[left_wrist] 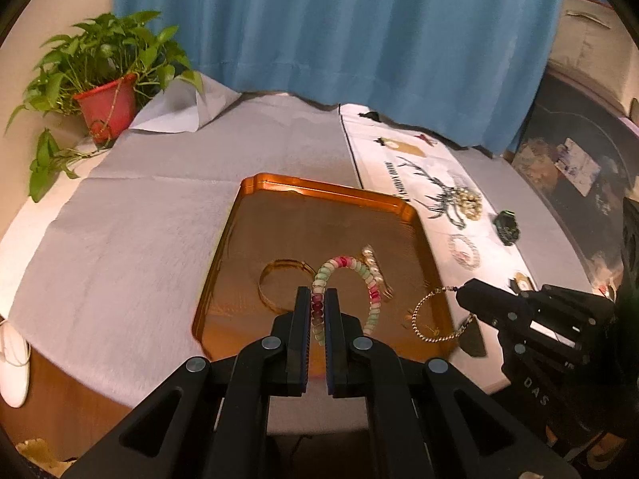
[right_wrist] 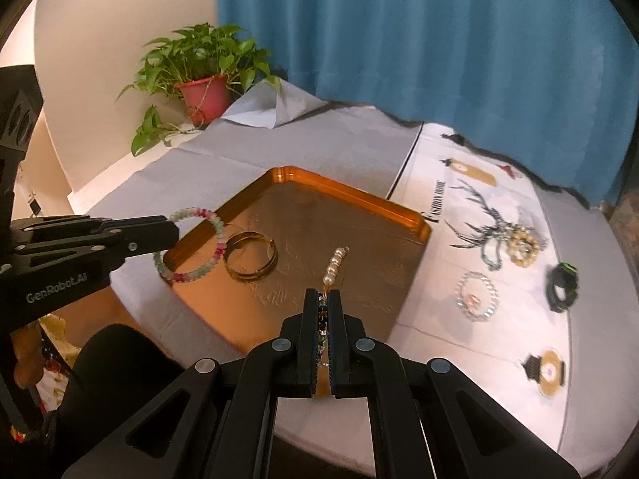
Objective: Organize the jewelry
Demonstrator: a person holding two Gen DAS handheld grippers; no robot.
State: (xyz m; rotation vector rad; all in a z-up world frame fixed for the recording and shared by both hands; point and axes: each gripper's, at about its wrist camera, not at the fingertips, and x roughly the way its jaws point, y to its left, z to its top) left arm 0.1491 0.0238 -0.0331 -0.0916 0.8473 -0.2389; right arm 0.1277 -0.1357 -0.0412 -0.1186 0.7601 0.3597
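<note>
So far a gold bangle and a pearl strand lie in the copper tray; the left gripper clamps a pastel bead bracelet, the right gripper pinches a gold chain bracelet, and four pieces wait on the printed cloth.

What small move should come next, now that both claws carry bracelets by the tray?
Probably lower the left claw and open it. It grips the pink-and-green beaded bracelet above the near corner of the copper-coloured metal tray, where a gold bangle already lies. The right claw, pinching a fine gold chain bracelet, could follow.
</note>
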